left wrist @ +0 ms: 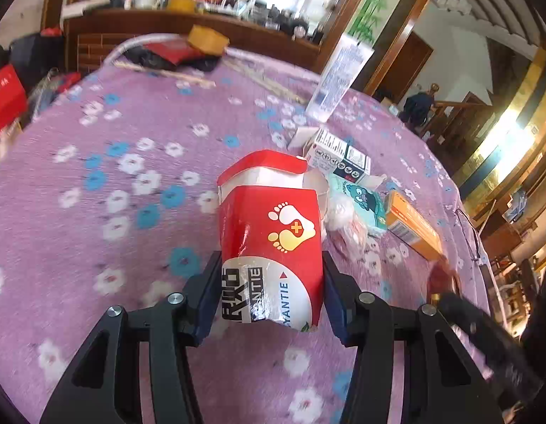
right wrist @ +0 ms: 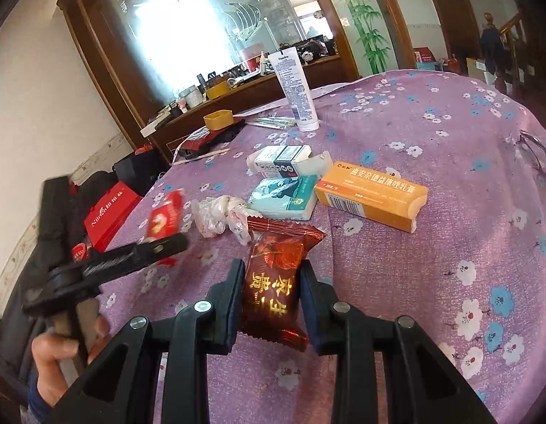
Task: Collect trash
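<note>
Left gripper (left wrist: pixel 271 282) clamped on crumpled red cardboard box with footprint logo (left wrist: pixel 269 226), raised above purple flowered tablecloth (left wrist: pixel 96 183). Right gripper (right wrist: pixel 271 295) clamped on dark red foil snack wrapper (right wrist: pixel 273 282), just in front of orange rectangular carton (right wrist: pixel 370 194). Beside that carton: teal tissue pack (right wrist: pixel 283 196), crumpled clear plastic (right wrist: pixel 220 215).

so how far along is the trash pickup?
Nothing visibly binned yet. In hand: left gripper around the red carton, right gripper clamped on the dark red snack wrapper. Still on the table: orange box, teal tissue pack, crumpled plastic, small white box.
</note>
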Demonstrator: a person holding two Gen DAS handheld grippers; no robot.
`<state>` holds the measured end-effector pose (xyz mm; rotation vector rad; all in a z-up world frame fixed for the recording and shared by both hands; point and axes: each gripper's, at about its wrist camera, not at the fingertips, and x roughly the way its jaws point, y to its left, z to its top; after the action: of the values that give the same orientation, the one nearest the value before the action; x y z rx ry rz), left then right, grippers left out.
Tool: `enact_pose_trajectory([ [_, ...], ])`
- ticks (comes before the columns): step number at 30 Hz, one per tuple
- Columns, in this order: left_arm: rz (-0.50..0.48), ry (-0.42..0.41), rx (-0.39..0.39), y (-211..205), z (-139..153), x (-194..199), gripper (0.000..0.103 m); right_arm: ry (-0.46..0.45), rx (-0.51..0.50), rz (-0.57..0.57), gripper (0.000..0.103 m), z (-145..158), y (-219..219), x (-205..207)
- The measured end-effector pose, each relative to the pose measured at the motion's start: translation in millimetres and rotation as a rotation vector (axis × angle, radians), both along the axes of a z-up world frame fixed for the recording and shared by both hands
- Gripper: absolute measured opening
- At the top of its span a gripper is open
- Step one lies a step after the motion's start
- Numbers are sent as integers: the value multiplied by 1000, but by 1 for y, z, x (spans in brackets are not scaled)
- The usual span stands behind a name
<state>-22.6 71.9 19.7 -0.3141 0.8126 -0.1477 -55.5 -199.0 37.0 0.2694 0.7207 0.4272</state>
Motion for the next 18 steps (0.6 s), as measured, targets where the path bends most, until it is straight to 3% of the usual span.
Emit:
enact_pose_trajectory([
  [5,36,-124,88,3,21,-31,51,-3,-46,-15,32,1,6,0],
  [13,-9,-182,165,-10,23,-48,53,-66,-132,-2,32,11,32,-5],
  [18,-22,-203,155,-10,24,-50,54,-54,-129,12,32,8,37,-2],
])
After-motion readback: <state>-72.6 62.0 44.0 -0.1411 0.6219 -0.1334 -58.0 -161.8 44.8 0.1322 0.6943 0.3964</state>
